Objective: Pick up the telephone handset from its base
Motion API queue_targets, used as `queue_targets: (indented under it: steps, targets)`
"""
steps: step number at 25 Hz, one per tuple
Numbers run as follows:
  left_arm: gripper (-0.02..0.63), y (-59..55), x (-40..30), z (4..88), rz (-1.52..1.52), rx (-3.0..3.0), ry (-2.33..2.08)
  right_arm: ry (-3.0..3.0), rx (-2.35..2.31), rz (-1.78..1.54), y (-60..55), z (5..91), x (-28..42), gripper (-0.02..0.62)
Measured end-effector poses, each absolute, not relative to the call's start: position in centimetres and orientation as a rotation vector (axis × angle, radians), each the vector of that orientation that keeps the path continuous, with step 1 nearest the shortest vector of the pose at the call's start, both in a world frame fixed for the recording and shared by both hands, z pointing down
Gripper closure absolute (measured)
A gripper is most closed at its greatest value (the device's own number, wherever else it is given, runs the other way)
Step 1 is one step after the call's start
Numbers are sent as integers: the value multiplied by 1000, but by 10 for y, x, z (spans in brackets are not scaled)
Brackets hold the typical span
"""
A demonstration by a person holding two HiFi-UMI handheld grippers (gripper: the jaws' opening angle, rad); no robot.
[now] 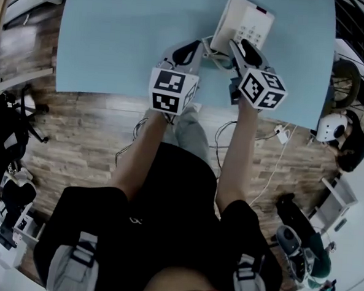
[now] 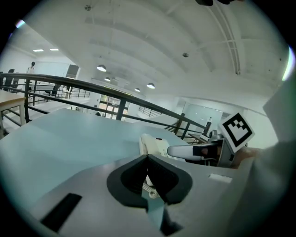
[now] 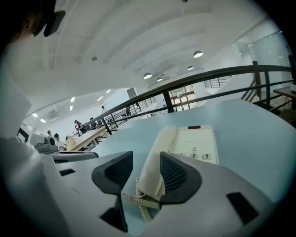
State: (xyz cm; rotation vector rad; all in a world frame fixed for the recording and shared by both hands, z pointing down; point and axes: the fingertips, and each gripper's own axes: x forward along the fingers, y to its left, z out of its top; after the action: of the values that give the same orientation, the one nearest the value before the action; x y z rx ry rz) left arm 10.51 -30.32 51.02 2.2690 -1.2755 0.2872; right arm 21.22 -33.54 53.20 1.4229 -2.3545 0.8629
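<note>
Right tool, jaws apart astride the cream handset, no grip; left tool, jaws together, empty.

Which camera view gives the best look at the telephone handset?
The right gripper view: the handset sits close and central on its base, between open jaws. The head view shows it small, from above; the left gripper view shows it only distant and edge-on.
</note>
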Motion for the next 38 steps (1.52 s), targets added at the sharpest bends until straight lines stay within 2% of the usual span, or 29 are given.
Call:
queue_targets:
  steps: [7,13,29,38]
  targets:
    - [606,-309,93,515,271,2231,-1308,-2325,1324,1123,-382,559,204,369]
    - [606,-314,84,517,262,2205,-1331,-2265,1288,1182,-395,576,201,367]
    - [606,-319,61,500,207,2192,-1380,-2297,1413,1267,-395,555,183,500]
    - [606,-322,50,424,71,2257,-1510,-2533,1495,969,-364,434,185,503]
